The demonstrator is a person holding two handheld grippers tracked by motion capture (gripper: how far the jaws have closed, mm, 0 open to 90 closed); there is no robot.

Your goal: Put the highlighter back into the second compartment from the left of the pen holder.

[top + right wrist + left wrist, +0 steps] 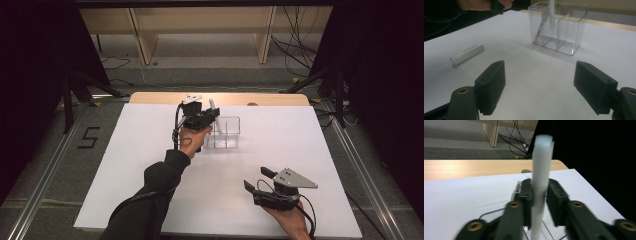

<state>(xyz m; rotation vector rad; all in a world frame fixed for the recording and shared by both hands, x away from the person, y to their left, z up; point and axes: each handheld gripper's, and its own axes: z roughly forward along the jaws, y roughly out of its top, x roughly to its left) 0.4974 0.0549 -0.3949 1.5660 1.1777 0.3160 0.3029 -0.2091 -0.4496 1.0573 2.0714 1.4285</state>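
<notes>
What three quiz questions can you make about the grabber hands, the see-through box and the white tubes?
1. True or false: the left gripper is shut on an upright white plastic tube.
2. How do the right gripper's jaws stand? A) wide apart with nothing between them B) closed on a tube C) clamped on the box
3. In the right gripper view, what lies flat on the white table, left of the clear plastic box with dividers?

Key: 1 true. 2 A. 3 a second white plastic tube.
</notes>
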